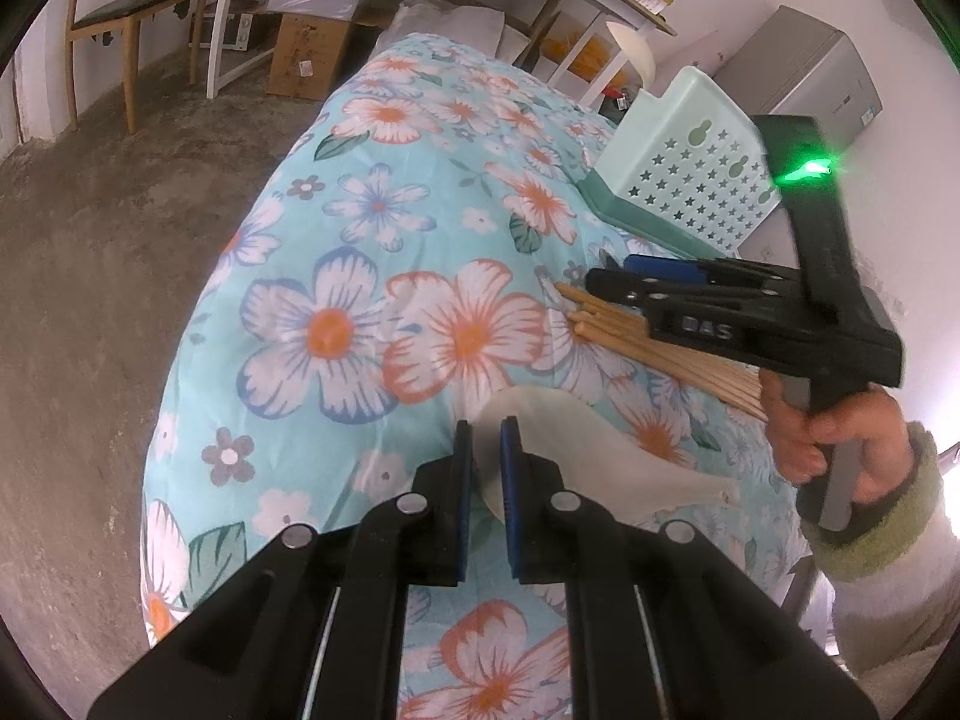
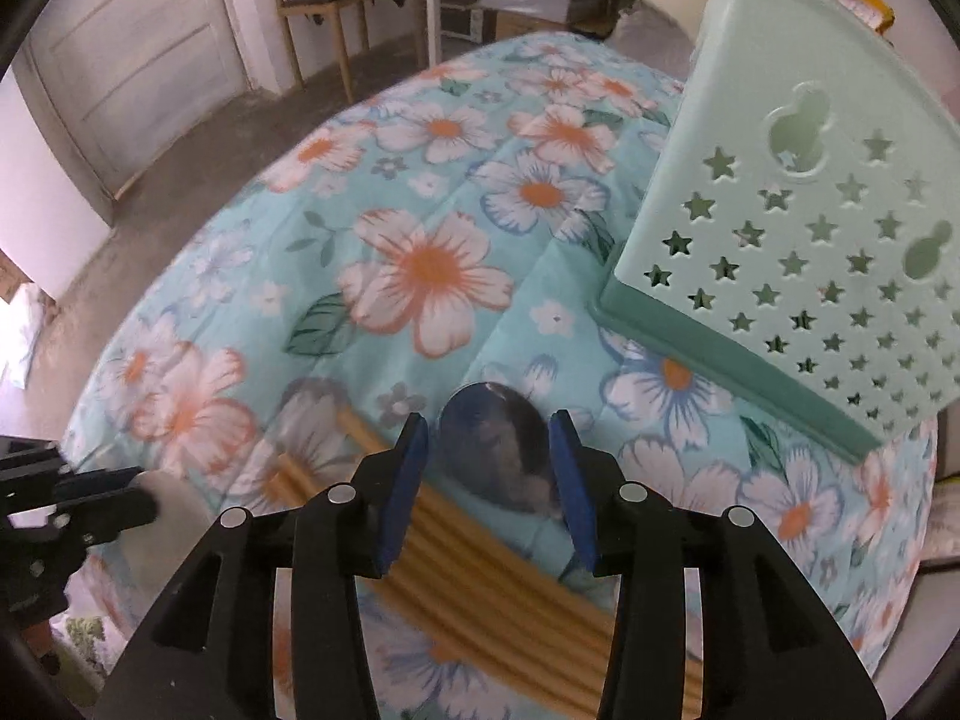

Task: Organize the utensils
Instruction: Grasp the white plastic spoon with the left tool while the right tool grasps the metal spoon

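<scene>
Right now your left gripper (image 1: 485,438) is clamped on the white spoon (image 1: 576,450). Your right gripper (image 2: 489,444) stands parted, its pads astride the metal spoon (image 2: 498,450) beside the chopsticks (image 2: 480,570).

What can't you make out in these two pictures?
- Metal spoon: handle hidden behind the right gripper, right view.
- Chopsticks: far ends cut off by the bottom edge, right view.
- White spoon: bowl blurred behind the left gripper, left view.
- Basket: contents hidden by its wall.

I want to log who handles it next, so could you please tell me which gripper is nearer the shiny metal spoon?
Right. The right gripper hovers with open jaws either side of the shiny metal spoon; the left gripper sits off to the side, shut on a white ceramic spoon.
</scene>
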Motion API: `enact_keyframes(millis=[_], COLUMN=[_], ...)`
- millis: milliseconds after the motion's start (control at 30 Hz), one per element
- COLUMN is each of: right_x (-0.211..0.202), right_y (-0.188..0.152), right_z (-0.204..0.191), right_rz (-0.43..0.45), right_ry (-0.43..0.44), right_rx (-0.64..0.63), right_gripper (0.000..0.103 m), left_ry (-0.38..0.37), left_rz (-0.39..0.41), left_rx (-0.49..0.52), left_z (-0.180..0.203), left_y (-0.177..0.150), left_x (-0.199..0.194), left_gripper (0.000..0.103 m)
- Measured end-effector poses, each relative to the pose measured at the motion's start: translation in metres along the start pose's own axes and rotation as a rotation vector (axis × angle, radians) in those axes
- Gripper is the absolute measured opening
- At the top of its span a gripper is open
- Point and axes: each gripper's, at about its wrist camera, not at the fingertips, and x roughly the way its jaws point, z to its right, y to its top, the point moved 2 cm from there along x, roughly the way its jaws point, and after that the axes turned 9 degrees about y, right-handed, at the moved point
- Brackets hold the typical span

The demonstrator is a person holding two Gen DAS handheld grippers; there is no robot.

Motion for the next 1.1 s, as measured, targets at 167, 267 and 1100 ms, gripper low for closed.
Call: enact_keyframes(millis=[167, 267, 1100], right_x=[0.003, -0.008, -0.155], right_y=[0.005, -0.002, -0.039], right_z=[0.004, 0.017, 0.053], right_rz=[0.015, 0.036, 0.467], right_ry=[-0.020, -0.053, -0.230], right_rx=[-0.001, 0.011, 0.135], right_gripper=[0.041, 0.037, 0.000], left_ry=[0.000, 0.001, 0.021], left_rz=[-0.004, -0.005, 0.002], left_rx=[-0.003, -0.001, -0.023], left_z=[0.000, 0.000, 0.001], left_y=[0.000, -0.001, -0.005], left_x=[0.000, 0.001, 0.001], left_gripper=[0.009, 0.009, 0.009])
